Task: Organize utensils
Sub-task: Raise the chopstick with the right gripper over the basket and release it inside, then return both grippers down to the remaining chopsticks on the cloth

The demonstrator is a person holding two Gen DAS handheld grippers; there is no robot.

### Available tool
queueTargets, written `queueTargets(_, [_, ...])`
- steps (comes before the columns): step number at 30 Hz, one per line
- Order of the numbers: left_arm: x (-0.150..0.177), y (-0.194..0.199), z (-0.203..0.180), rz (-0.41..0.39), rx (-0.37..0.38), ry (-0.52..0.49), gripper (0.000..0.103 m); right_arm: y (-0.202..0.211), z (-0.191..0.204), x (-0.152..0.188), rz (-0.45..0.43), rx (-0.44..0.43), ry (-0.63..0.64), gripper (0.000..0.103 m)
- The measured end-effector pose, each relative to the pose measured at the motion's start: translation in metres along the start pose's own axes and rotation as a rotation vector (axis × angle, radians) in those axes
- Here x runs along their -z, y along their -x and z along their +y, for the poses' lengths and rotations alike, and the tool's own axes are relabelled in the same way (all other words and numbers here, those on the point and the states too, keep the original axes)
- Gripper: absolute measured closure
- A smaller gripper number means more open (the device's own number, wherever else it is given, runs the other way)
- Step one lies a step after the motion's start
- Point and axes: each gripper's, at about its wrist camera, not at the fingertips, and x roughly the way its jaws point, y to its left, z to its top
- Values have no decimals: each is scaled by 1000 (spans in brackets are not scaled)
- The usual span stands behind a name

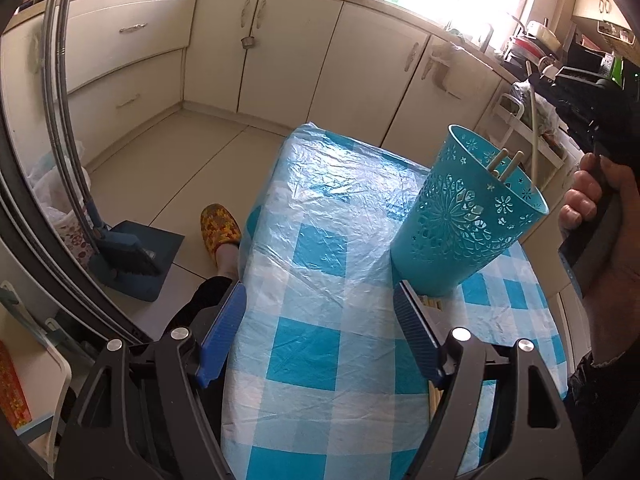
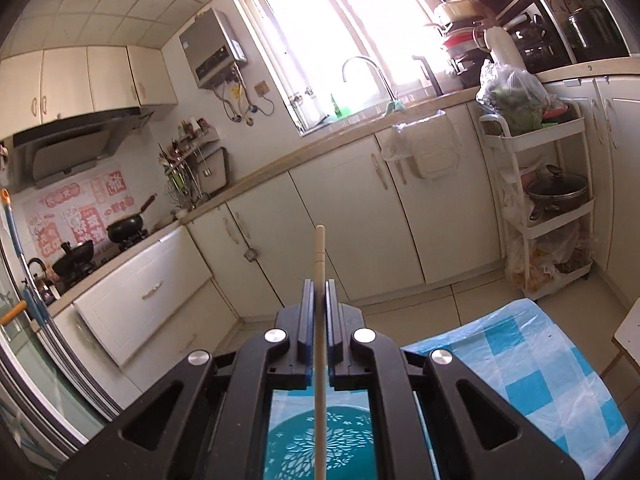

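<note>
- On the tabletop, under a blue-and-white checked cloth with a clear plastic cover, stands a turquoise utensil holder with cut-out flower patterns, near the far right side of the cloth.
- Inside that holder, two pale chopstick ends stick up just above the rim, leaning toward its far wall.
- Low in the left wrist view, the left gripper hovers above the cloth with its jaws wide apart and nothing between them; its right blue pad sits just in front of the holder's base.
- Beside and under that right pad lie more pale wooden sticks, probably chopsticks, though only short stretches show.
- At the right edge of the same view, a person's right hand grips the handle of the right gripper, raised beside and above the holder.
- From the right wrist view, the right gripper has its jaws pinched narrow on a single pale chopstick, which runs straight out past the tips and back down between the arms of the tool.
- Below that gripper, the turquoise holder's patterned wall shows through the frame, with the lower part of the held chopstick crossing in front of it.
- Past the table's left edge, a foot in a yellow patterned slipper rests on the tiled floor, near a blue dustpan and brush.
</note>
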Motion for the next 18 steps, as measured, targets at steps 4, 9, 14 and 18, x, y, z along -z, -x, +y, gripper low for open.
queueTargets(4, [0,-6,3,13,7,13,31,-3,-1,15,19,29,37,97])
queueTargets(9, [0,-5,4,13,11,20,31,-8,3,26,78,19,74,97])
queueTargets(14, [-2,9,1,-24,-4,8,31,12,4,33,103,7,102,96])
queueTargets(18, [-3,26,-7,-71,-33,-32,27,41,2,37,100,-9,100,87])
